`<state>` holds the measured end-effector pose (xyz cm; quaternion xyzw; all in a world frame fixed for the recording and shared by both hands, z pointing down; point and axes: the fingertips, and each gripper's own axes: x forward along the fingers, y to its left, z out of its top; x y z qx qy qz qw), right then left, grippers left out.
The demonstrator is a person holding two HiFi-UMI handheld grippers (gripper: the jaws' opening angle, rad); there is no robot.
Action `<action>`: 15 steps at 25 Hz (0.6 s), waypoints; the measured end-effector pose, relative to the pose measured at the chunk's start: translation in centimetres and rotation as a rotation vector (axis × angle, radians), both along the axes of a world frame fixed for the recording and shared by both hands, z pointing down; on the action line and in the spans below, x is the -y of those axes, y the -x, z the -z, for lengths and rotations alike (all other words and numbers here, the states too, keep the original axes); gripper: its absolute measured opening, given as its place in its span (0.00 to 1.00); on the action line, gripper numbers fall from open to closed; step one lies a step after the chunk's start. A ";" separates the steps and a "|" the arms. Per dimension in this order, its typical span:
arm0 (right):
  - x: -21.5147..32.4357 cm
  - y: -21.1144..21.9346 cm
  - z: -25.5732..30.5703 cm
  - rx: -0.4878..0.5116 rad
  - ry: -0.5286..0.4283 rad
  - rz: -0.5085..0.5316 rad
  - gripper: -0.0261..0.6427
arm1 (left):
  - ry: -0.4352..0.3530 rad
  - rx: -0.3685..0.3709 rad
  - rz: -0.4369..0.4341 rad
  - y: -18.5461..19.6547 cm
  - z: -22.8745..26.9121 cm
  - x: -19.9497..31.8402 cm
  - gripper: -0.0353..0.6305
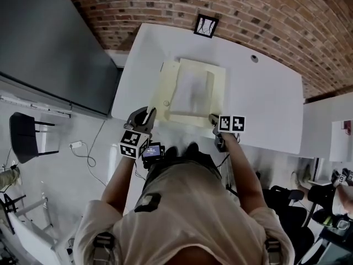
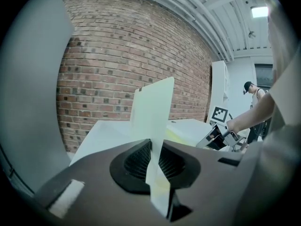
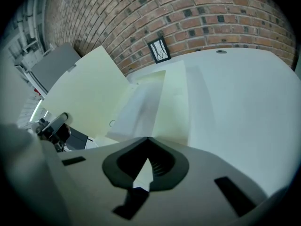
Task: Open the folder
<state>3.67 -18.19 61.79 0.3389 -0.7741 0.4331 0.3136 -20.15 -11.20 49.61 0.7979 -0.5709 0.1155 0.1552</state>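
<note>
Folder (image 1: 196, 90) is lying on the white table (image 1: 265, 104) right in front of me, and it's roughly half open: the front cover (image 3: 89, 93) stands up off the white sheets (image 3: 141, 109) inside. My left gripper (image 1: 148, 115) has that cover pinched by its near edge, jaws nearly closed with just the thin card between them. Right gripper (image 1: 213, 118) is fully closed, tips parked at the folder's near right corner; can't tell if it's nipping the back cover or only pressing on it. Stuff I'd worry about: it's a thin edge grip, so swinging too fast could let the card slip out and flop shut. And if the right side lets go, the whole folder probably drags or lifts with the cover.
</note>
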 end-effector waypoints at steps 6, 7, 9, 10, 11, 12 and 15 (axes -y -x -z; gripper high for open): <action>-0.2 -0.4 0.2 0.057 0.013 0.014 0.04 | 0.049 0.039 0.114 1.0 -1.1 0.0 0.08; -0.2 -0.4 0.2 0.070 0.021 0.020 0.05 | 0.063 0.044 0.137 1.2 -1.3 -0.1 0.08; -0.3 -0.3 0.3 0.094 0.037 0.037 0.05 | 0.087 0.058 0.181 1.7 -1.7 -0.3 0.08; -0.3 -0.3 0.3 0.102 0.042 0.047 0.05 | 0.098 0.062 0.204 1.9 -1.8 -0.3 0.08; -0.3 -0.3 0.3 0.109 0.045 0.058 0.05 | 0.109 0.063 0.230 2.2 -2.0 -0.2 0.07; -0.3 -0.4 0.4 0.113 0.046 0.071 0.05 | 0.120 0.062 0.255 2.4 -2.0 -0.1 0.07; -0.5 -0.5 0.4 0.124 0.051 0.112 0.05 | 0.150 0.060 0.333 3.4 -2.3 0.0 0.07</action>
